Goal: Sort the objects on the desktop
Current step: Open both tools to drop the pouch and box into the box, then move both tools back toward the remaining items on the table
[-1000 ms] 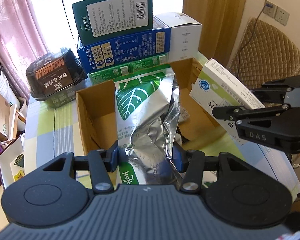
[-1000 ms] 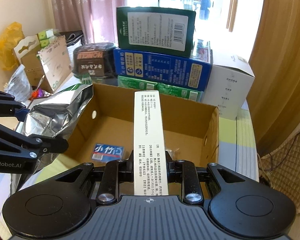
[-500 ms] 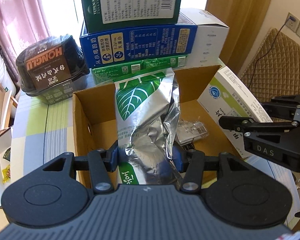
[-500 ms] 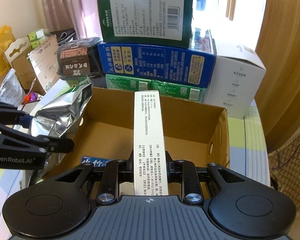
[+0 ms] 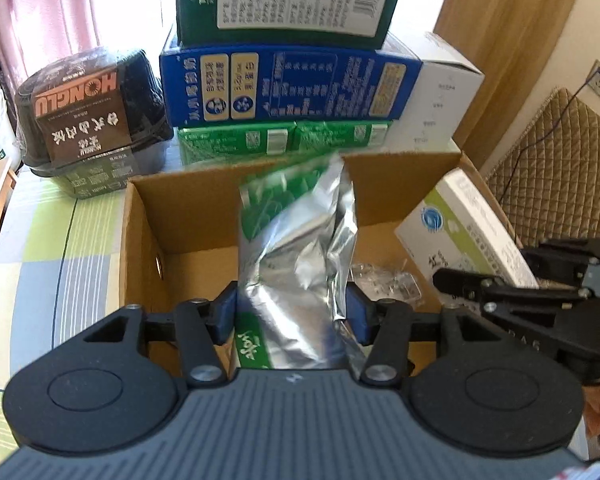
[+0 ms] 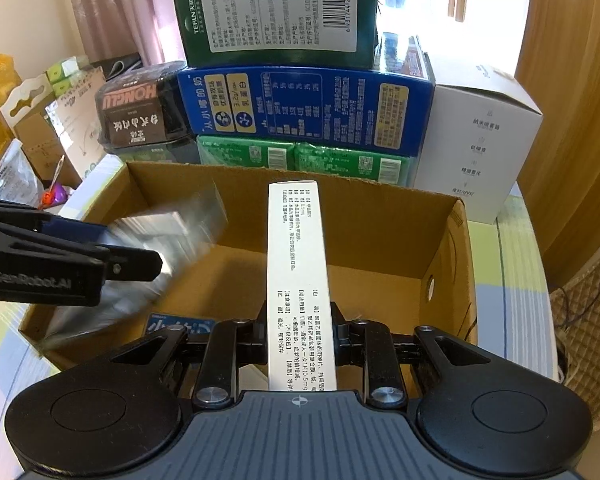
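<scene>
Clamping a crumpled silver-and-green foil pouch [image 5: 296,256] between blue-padded fingers [image 5: 225,316], the left tongs [image 5: 291,314] sit over the near left part of an open cardboard box [image 5: 140,248], jaws pressed in against the pouch's sides; the pouch's upper end is blurred in both views. The right tongs [image 6: 300,328] are closed narrowly on a long white medicine carton [image 6: 296,264], gripping its printed side so that it juts forward over the box interior. On the box floor lie a small blue packet [image 6: 168,322], just beside the right tongs, and a clear plastic blister piece [image 5: 384,284] near the pouch. Behind the box on the surface [image 5: 44,256] stands a stack: green packs [image 6: 304,160] at the bottom, a blue carton [image 6: 300,108] on them, a dark green box [image 6: 276,12] on top, with a white box [image 6: 476,140] to the right and a black noodle bowl [image 5: 92,116] to the left.
</scene>
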